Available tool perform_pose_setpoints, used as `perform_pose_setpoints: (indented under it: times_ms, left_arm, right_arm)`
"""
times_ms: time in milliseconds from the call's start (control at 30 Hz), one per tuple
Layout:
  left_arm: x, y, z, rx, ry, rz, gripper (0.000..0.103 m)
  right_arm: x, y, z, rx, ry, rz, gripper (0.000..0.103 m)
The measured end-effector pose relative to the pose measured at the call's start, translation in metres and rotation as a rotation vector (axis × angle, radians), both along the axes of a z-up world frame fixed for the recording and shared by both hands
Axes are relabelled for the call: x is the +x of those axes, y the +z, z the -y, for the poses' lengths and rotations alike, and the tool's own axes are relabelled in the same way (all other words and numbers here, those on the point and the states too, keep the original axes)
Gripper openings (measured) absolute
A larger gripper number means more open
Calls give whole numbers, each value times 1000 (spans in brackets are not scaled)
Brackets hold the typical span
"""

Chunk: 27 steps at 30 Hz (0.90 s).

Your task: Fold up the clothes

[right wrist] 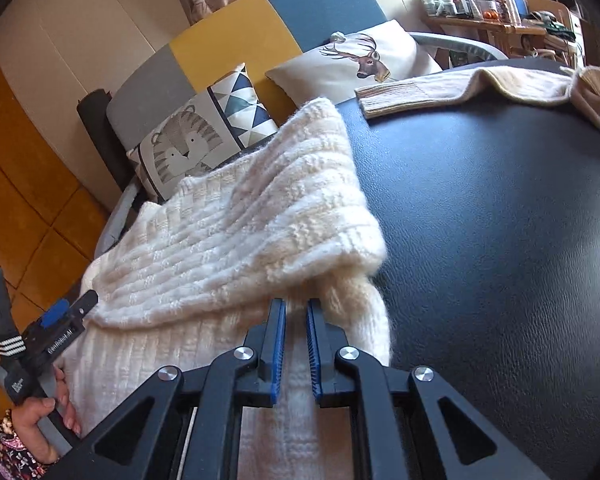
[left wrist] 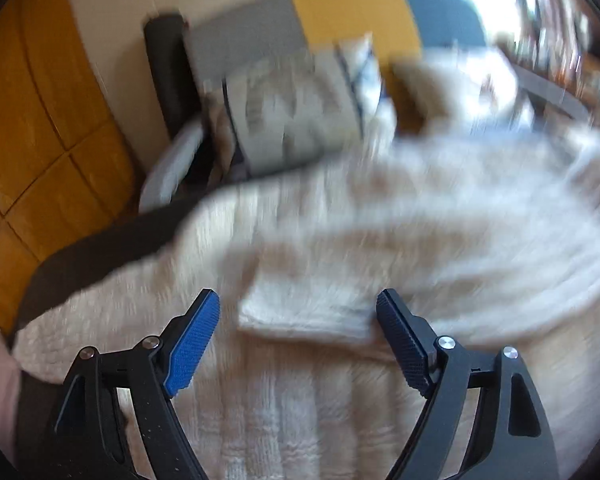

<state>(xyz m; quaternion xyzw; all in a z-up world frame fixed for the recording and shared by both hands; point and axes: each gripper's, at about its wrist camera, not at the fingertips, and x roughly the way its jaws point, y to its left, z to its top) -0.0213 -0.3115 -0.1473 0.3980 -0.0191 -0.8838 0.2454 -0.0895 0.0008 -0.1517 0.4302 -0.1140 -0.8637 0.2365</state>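
A cream knitted sweater lies on a black padded table, with one side folded over its body. My right gripper is shut on a thick band of the knit at the sweater's near right edge; the wool shows between its blue pads. The left wrist view is blurred by motion. There my left gripper stands open above the sweater, with a folded cuff-like piece lying between and just beyond its fingertips, not pinched. The left gripper also shows at the sweater's left edge, held by a hand.
A second, beige sweater lies spread at the table's far right. Behind the table stands a sofa with a tiger cushion and a deer cushion. A cluttered wooden shelf is at the back right. Orange floor tiles lie to the left.
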Motion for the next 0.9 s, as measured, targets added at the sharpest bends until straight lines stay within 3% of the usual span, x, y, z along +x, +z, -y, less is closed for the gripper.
perform_pose_setpoints:
  times_ms: [67,233,333,500,600,700,767,900]
  left_arm:
    - [1,-4,8,40,15,2,92]
    - [4,-9,22,109,48,-8,95]
    - [5,-10,20,100,50,-12,95]
    - [7,-12,16,87,51,-19,95]
    - [10,-12,16,94,52,-22,96]
    - [10,-12,20,115,55,-28,97]
    - [11,-12,20,114,58,-30,97]
    - [10,-11,15,75,62,-28,98]
  right_arm:
    - [-8,1,5,28,4,-2,7]
    - [-26,6,4,73,-41,-35,5]
    - [-31,10,-11,92,-132,-67,1]
    - [-38,0,-26,59,-195,-3,0]
    - [-40,3,-24,69,-159,26,3]
    - [-29,17,-26,22,-43,56,12]
    - [-14,34,-29,-15,14,9,13]
    - [-15,62,-33,-29,-2,-114,13]
